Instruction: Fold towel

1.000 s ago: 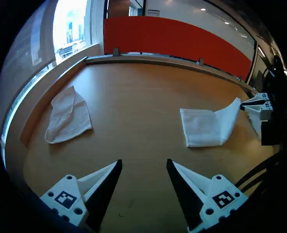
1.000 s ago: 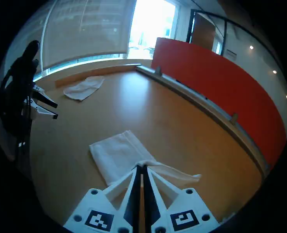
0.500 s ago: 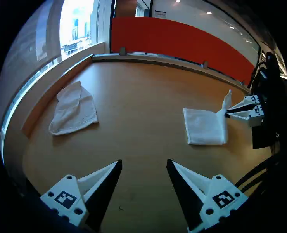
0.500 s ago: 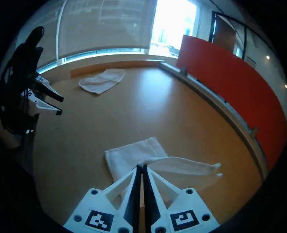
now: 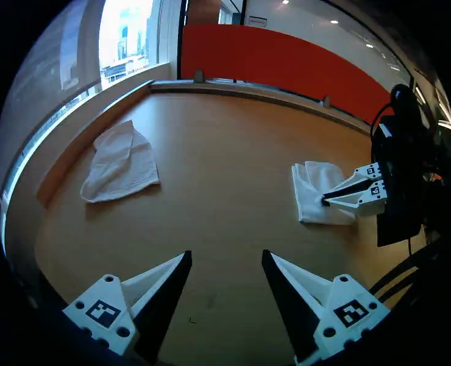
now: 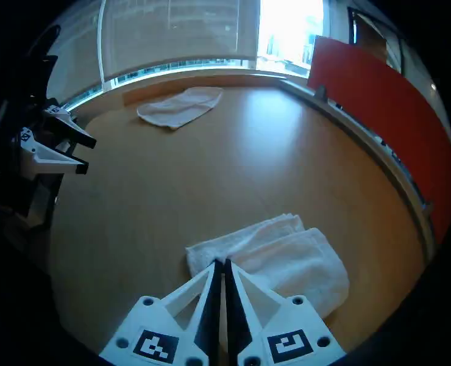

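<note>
Risk: if the right gripper (image 6: 220,263) pulls back while clenched, the top layer may drag and the fold opens.
Right jaws: clenched on the near edge of the white folded terry towel (image 6: 280,256), which lies flat on the brown wooden desk (image 6: 164,183).
Left jaws: left gripper (image 5: 225,253) spread wide, empty; the towel is well apart from it.
Far: second crumpled white towel (image 6: 180,107), untouched.

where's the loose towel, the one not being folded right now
The loose towel lies on the left in the left gripper view, beside the window ledge, far from the folded towel at the right gripper.
</note>
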Demonstrator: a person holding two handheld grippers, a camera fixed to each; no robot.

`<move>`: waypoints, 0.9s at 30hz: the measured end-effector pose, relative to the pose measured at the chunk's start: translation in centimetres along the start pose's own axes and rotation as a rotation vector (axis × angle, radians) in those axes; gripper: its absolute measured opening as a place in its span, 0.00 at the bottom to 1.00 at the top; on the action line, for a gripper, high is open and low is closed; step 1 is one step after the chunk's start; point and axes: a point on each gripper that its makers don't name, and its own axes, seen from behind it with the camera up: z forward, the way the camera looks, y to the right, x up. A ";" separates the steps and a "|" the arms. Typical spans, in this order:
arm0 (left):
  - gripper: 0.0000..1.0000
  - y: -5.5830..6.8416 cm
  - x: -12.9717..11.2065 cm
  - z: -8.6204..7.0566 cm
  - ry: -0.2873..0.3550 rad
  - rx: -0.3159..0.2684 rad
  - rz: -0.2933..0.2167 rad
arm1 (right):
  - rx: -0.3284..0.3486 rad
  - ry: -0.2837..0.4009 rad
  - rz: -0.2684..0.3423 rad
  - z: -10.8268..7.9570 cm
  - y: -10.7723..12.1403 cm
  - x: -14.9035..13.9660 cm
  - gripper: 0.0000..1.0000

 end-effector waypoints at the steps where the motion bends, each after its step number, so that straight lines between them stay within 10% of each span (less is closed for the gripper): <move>1: 0.85 0.0 0.0 0.0 0.000 -0.001 -0.001 | 0.000 -0.001 0.002 0.0 0.0 -0.1 0.04; 9: 0.85 0.2 0.0 0.3 -0.004 -0.007 0.008 | 0.002 -0.004 0.026 -0.3 0.0 -0.4 0.20; 18: 0.85 0.4 0.2 0.4 -0.003 -0.013 0.014 | -0.009 0.001 0.036 -1.0 0.0 -0.5 0.61; 27: 0.85 0.3 0.4 0.3 0.001 -0.009 0.018 | -0.045 0.007 0.060 -2.1 0.2 -1.3 0.65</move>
